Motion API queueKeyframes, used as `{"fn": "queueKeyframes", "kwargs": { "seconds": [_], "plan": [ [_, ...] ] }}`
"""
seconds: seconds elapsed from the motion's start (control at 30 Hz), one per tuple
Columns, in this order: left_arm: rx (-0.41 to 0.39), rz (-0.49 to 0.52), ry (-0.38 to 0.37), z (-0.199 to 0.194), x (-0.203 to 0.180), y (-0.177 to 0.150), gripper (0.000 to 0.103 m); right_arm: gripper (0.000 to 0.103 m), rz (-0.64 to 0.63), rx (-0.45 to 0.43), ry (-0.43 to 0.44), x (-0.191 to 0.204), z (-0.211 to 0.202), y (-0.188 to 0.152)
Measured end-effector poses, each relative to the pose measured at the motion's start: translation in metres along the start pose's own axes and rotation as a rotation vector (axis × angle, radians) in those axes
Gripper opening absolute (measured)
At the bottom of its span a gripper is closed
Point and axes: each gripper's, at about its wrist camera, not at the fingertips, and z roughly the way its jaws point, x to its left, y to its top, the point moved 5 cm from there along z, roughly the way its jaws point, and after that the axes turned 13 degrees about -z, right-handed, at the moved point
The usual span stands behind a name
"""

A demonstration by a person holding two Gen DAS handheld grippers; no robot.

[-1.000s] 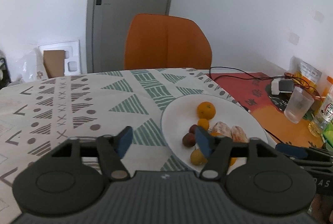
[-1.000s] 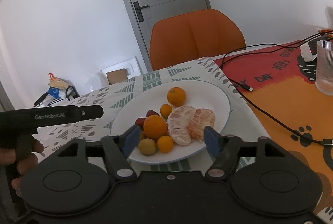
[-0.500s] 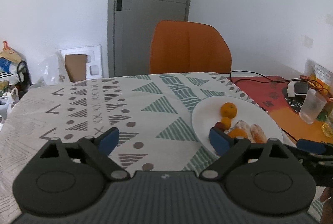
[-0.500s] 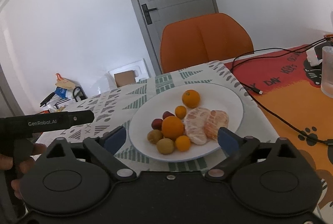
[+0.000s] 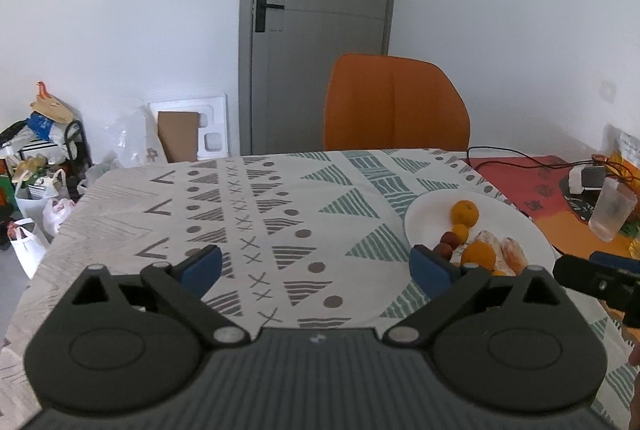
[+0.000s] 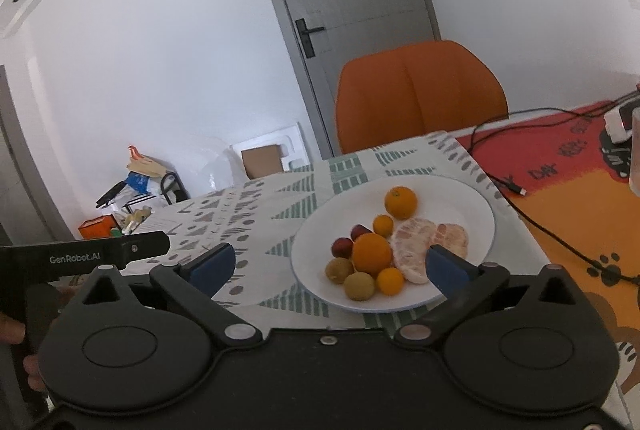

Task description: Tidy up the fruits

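Patterned tablecloth (image 5: 280,214), white plate (image 6: 460,202), orange chair (image 5: 396,102), grey door (image 5: 320,30)

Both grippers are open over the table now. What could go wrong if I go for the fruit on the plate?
1. The fruit on the plate is bunched: the big orange touches the peeled segments and small fruits, so wide jaws may knock neighbours.
2. Round pieces could roll off.
3. The right gripper and left gripper are close together and might collide.
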Motion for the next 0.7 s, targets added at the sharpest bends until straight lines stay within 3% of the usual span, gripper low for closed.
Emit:
{"fn": "queueKeyframes", "kwargs": {
  "seconds": [0.7],
  "plan": [
    [-0.057,-0.055,0.058,-0.057,0.045,-0.002,0.101,0.103,-0.05,-0.026,0.098,0.046,-0.02,0.013]
  ]
}}
